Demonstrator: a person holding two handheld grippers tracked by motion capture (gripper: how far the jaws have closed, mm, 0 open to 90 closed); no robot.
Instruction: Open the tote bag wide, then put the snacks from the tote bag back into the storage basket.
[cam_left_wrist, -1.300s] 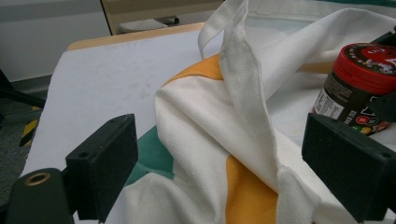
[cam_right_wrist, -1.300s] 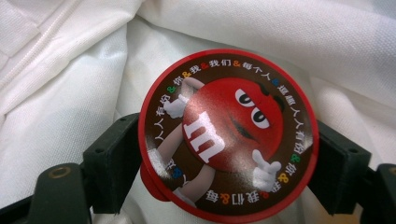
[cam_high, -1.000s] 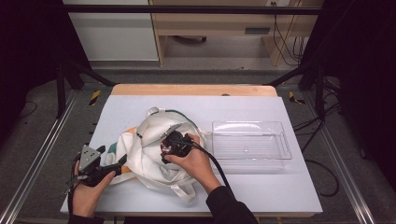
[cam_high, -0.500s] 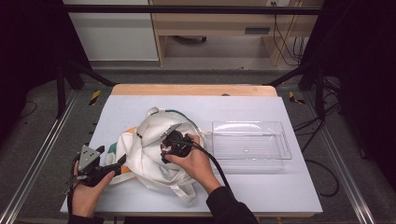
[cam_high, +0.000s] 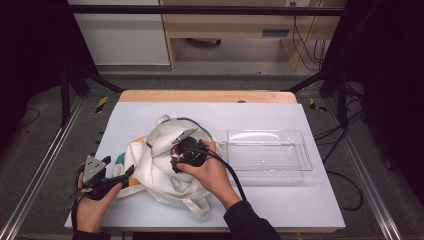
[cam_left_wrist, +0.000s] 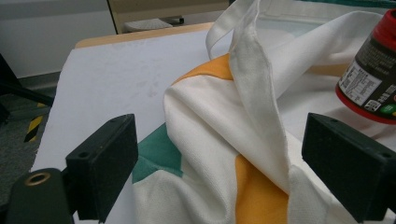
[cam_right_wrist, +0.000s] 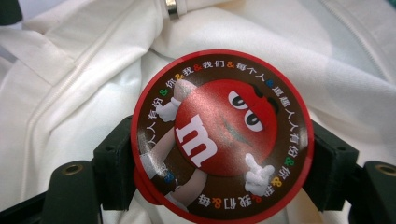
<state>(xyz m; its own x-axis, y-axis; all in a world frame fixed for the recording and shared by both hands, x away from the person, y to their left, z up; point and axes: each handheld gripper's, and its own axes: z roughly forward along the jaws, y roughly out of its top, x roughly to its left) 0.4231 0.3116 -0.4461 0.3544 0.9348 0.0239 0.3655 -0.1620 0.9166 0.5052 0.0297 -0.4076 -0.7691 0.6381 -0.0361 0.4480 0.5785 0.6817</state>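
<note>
From the high view we see a white tote bag (cam_high: 160, 160) with green and orange patches lying crumpled on the pale table (cam_high: 280, 210), just left of a clear plastic tray (cam_high: 267, 155). Our right gripper (cam_high: 181, 156) sits on top of the bag, near its middle, with something red and dark between its jaws. Our left gripper (cam_high: 120, 176) rests low at the bag's left edge, tips pointing at the cloth.

Over to the left gripper view: our jaws stand wide apart, one on each side of a raised fold of the bag (cam_left_wrist: 224, 154) and its strap (cam_left_wrist: 254, 84), and neither pad presses on the cloth. At the upper right edge we catch the candy jar (cam_left_wrist: 371, 70), red-rimmed with a dark label, just above the fabric.

Now the right gripper view: the round red lid of the candy jar (cam_right_wrist: 222, 135), with its cartoon candy figure and a ring of printed characters, faces us. Our two black jaws clamp the jar from left and right, pads tight against its sides. White bag fabric (cam_right_wrist: 74, 84) lies all around behind it, a small metal ring (cam_right_wrist: 171, 7) at the top.
</note>
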